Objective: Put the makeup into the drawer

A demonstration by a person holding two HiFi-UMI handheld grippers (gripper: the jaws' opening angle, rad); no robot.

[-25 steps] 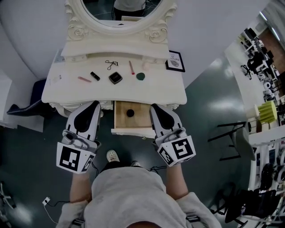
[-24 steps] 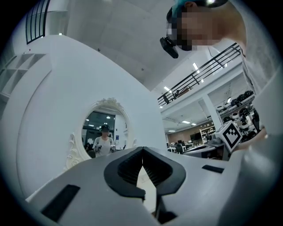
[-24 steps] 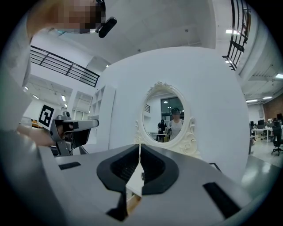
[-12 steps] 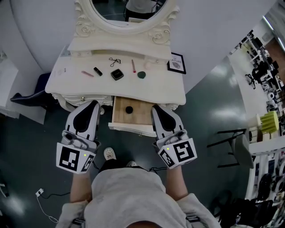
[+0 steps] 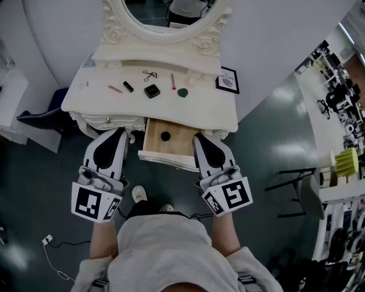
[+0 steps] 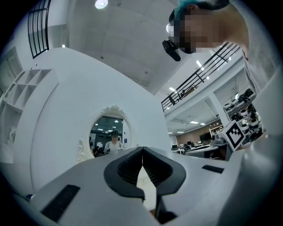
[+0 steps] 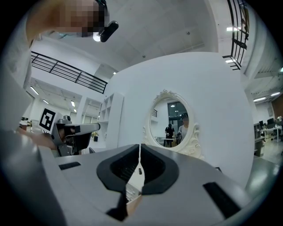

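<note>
On the cream vanity top (image 5: 102,102) lie a pink stick (image 5: 116,89), a black tube (image 5: 128,86), an eyelash curler (image 5: 150,74), a black compact (image 5: 151,90), a red pencil (image 5: 173,81) and a green round pot (image 5: 182,92). Below the top the wooden drawer (image 5: 154,145) stands pulled out, with a small black round item (image 5: 165,136) inside. My left gripper (image 5: 118,133) (image 6: 142,152) is shut and empty, left of the drawer. My right gripper (image 5: 199,138) (image 7: 139,150) is shut and empty at the drawer's right side.
An oval mirror (image 5: 165,17) in a carved frame rises at the back of the vanity. A framed picture (image 5: 227,80) stands at its right rear corner. A dark cloth (image 5: 40,120) lies on the floor at the left, black chairs (image 5: 296,182) at the right.
The vanity has slid up and shrunk a little in the head view as the view drew back. Both grippers stay shut and keep flanking the open drawer.
</note>
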